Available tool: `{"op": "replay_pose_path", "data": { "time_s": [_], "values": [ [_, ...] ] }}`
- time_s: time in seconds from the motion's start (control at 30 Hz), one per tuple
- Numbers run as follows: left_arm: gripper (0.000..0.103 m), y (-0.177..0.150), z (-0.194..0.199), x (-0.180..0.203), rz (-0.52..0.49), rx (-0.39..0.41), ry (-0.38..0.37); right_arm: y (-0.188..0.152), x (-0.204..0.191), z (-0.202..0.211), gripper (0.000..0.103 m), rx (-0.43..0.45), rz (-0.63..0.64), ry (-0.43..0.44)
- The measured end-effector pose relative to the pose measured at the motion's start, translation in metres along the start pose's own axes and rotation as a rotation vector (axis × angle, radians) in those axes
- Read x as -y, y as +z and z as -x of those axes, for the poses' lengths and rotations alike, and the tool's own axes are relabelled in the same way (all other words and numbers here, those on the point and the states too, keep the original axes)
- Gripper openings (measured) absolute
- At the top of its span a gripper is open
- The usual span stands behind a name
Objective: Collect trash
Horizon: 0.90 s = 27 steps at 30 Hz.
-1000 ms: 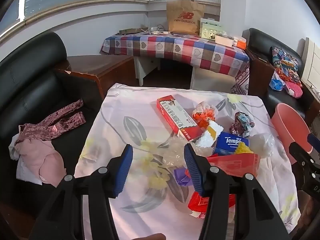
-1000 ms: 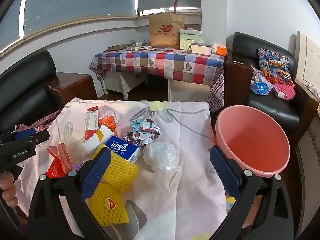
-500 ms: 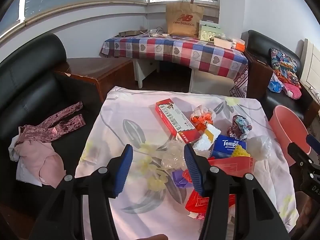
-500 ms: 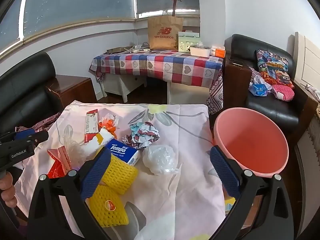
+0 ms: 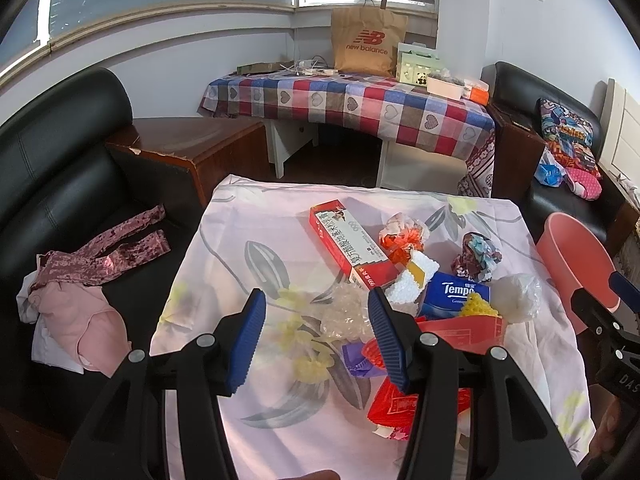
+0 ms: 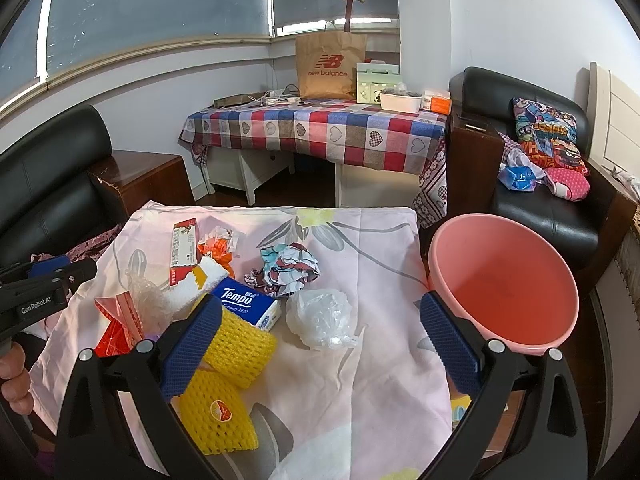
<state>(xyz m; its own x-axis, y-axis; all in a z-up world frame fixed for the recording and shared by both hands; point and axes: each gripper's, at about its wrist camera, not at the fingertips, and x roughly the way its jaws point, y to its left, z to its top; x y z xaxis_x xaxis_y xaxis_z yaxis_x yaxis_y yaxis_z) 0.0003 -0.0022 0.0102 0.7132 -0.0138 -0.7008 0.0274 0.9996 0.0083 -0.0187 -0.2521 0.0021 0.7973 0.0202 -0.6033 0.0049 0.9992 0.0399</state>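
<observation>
Left tool [image 5: 316, 312] is being held spread above the near left part of the table [image 5: 224, 264], which is covered by a pale pink floral cloth; nothing is being gripped between its blue ribbed pads, and a clump of crinkled clear plastic film [image 5: 344, 314] is lying just beyond the gap. Right tool [image 6: 320, 320] is being held spread wide over the table's near right side, also gripping nothing; a crumpled white plastic bag [image 6: 320, 318] is sitting ahead between its pads. Trash is being seen clustered mid-table: a long red and white cardboard box [image 5: 350, 246], a crumpled orange and white wrapper [image 5: 402, 234], a white foam piece with a yellow patch [image 5: 414, 278], a blue Tempo tissue pack [image 6: 250, 304], a crumpled multicoloured paper ball [image 6: 286, 268], two yellow foam fruit nets [image 6: 238, 342] touching the tissue pack's near side, and red foil wrappers [image 6: 118, 322] at the left edge. A round pink plastic basin [image 6: 504, 284] is standing just beside the table's right edge, its inside showing bare. The left tool's body is being seen at the left border of the right wrist view, with a hand [image 6: 14, 380] under it.
</observation>
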Motion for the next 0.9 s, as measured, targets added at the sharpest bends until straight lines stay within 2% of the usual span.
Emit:
{"op": "replay_pose_path", "data": {
  "time_s": [0.9],
  "values": [
    [0.053, 0.0023, 0.0031, 0.0033, -0.001, 0.007, -0.002, 0.001, 0.0009, 0.0014, 0.1, 0.003, -0.003, 0.0]
  ]
}}
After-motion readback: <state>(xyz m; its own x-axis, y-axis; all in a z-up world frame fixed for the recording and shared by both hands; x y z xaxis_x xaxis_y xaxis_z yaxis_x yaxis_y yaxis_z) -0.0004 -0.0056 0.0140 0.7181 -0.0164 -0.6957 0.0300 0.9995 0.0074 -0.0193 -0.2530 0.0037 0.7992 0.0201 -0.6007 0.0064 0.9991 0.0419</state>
